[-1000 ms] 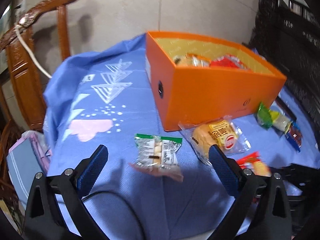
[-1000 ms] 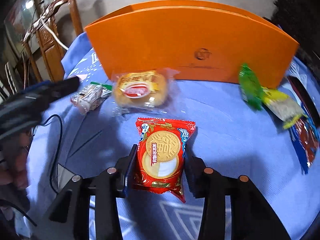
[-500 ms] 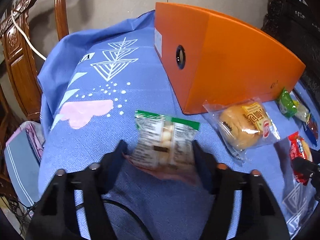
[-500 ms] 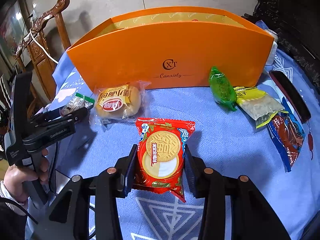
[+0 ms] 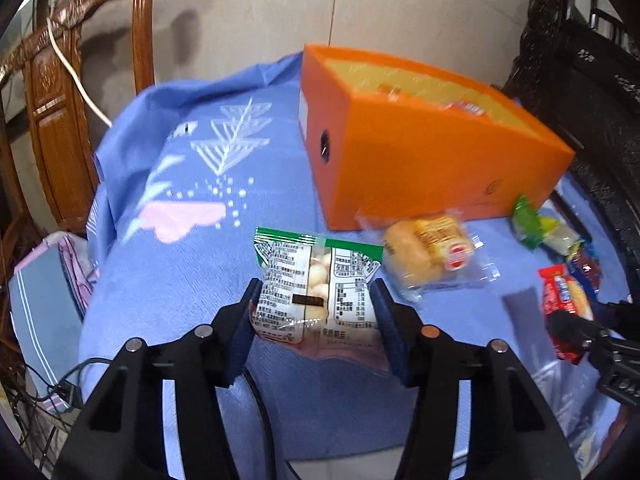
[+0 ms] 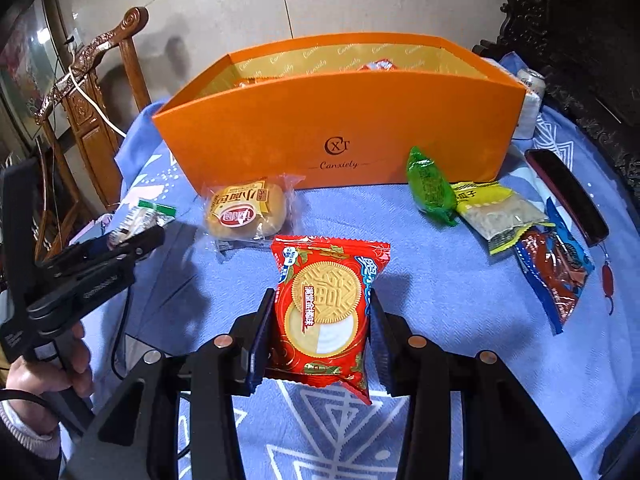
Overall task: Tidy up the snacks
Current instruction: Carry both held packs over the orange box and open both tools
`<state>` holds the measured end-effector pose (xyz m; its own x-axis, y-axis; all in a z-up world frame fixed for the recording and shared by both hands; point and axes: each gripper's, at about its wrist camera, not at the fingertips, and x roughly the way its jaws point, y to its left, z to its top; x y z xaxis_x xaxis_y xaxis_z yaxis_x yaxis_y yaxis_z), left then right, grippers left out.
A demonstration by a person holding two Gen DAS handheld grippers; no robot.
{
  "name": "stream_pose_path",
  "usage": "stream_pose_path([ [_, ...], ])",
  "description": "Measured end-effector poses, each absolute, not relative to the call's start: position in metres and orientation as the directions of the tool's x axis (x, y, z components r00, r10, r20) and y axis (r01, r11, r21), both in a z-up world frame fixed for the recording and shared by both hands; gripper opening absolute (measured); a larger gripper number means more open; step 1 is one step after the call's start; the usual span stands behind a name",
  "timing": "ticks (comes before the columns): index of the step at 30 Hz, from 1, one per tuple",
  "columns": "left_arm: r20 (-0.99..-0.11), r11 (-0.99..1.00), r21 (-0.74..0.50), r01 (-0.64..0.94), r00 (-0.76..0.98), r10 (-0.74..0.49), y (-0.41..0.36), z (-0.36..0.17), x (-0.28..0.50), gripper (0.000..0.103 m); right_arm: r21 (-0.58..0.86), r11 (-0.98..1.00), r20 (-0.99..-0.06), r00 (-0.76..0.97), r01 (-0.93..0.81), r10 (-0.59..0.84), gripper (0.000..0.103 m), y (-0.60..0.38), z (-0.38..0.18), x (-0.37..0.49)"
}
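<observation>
1. My left gripper (image 5: 316, 312) is just now closing its jaws on the green-topped clear snack packet (image 5: 316, 280), which sits between the pads.
2. My right gripper (image 6: 320, 320) is gripping the red biscuit packet (image 6: 324, 312), jaws clamped on both its sides.
3. I am judging this the pick-up step; next, both packets need carrying over the rim of the orange box (image 6: 340, 128) and dropping in.
4. The bun packet (image 6: 246, 212), green packet (image 6: 430, 186) and others are waiting on the blue-clothed tabletop (image 6: 440, 300) before the box.
</observation>
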<state>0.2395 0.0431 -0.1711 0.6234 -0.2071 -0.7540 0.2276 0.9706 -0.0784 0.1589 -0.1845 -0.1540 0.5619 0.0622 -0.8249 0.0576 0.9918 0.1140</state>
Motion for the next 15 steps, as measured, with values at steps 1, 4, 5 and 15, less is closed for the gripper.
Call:
stream_pose_path([
  [1,-0.744,0.97,-0.075,0.231,0.634,-0.209,0.042,-0.162,0.236,0.054,0.116,0.992,-0.821,0.567,0.058,0.063,0.044,-0.185,-0.151,0.157],
  [4,-0.72,0.968,-0.074,0.241,0.659,-0.219,0.035,-0.139,0.228,0.054,0.127,0.99,-0.807,0.587,0.057,0.069,0.044,-0.189,-0.142,0.152],
  [5,-0.711,0.967,-0.074,0.245,0.666,-0.223,0.033,-0.13,0.227,0.054,0.133,0.989,-0.799,0.597,0.058,0.072,0.044,-0.191,-0.137,0.15],
  [15,-0.606,0.946,-0.087,0.313,0.737,-0.3,-0.004,-0.053,0.243,0.054,0.152,0.987,-0.679,0.732,0.058,0.061,0.044,-0.224,-0.072,0.171],
])
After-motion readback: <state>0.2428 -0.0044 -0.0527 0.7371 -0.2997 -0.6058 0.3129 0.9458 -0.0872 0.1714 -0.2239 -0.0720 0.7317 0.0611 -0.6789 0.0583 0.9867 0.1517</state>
